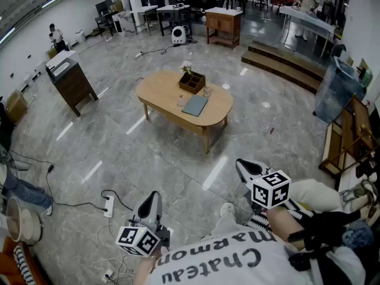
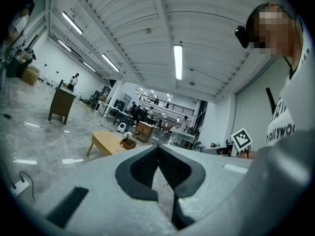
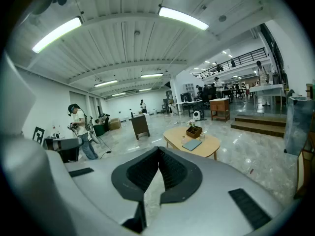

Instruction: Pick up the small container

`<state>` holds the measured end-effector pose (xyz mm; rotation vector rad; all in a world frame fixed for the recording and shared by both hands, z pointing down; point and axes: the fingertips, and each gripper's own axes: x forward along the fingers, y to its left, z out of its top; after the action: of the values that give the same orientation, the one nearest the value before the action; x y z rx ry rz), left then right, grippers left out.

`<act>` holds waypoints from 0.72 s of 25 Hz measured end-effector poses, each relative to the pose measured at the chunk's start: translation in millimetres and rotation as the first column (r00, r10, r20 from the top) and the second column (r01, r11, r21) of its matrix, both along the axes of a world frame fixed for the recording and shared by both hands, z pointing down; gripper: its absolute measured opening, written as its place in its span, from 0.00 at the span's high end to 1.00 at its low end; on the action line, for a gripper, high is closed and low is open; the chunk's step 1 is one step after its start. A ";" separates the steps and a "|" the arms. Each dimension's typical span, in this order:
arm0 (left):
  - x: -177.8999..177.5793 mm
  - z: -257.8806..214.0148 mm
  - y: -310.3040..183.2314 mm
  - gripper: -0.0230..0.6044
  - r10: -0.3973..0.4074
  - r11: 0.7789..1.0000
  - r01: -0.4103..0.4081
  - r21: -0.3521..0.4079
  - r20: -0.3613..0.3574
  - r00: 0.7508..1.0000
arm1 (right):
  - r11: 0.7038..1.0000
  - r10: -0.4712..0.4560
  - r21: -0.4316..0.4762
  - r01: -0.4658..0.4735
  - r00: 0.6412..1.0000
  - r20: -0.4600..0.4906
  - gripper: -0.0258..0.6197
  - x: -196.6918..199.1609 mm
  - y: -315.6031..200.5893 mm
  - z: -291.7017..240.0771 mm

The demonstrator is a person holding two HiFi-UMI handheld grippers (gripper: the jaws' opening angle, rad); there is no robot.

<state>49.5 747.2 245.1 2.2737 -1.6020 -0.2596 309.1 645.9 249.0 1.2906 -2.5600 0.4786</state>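
An oval wooden table [image 1: 155, 94] is seen at 12 o'clock in the head view, standing on a grey stone floor [image 1: 119, 153]. On it a wooden box [image 1: 192, 82] with white flowers is set near the far edge. A small pink container [image 1: 181, 101] stands at 7 o'clock from the box, just beside it, and a small pale container [image 1: 206, 91] stands at 4 o'clock from the box. A flat grey-blue notebook [image 1: 195, 105] lies at 6 o'clock from the box, between the two containers. Which of the two is meant by the task cannot be told. The left gripper [image 1: 151, 202] is held at 7 o'clock in the head view and the right gripper [image 1: 245, 167] at 5 o'clock, both well apart from the table. In the left gripper view the jaws are seen pressed together at the tips, with nothing between them. The same is shown in the right gripper view: jaws fully closed and empty, with the table at 1 o'clock beyond them. A dark cabinet [image 1: 72, 81] stands at 10 o'clock.
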 end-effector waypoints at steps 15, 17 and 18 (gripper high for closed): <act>-6.1 16.6 -6.6 0.94 -0.006 0.998 0.004 -0.057 -0.034 0.999 | 0.998 -0.014 -0.061 0.013 1.000 -0.014 0.94 -11.4 -9.8 19.9; -8.5 18.2 -18.9 0.94 -0.008 0.998 0.005 -0.062 -0.044 0.999 | 0.998 0.000 -0.069 0.001 1.000 0.006 0.94 -12.1 -26.1 21.6; -9.7 17.8 -26.6 0.94 -0.007 0.998 0.004 -0.059 -0.049 0.999 | 0.997 0.005 -0.071 -0.004 1.000 0.015 0.94 -12.8 -36.1 22.2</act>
<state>39.9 720.5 262.9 2.2023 -1.5703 -0.2641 296.4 609.8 271.2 1.2736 -2.5286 0.5769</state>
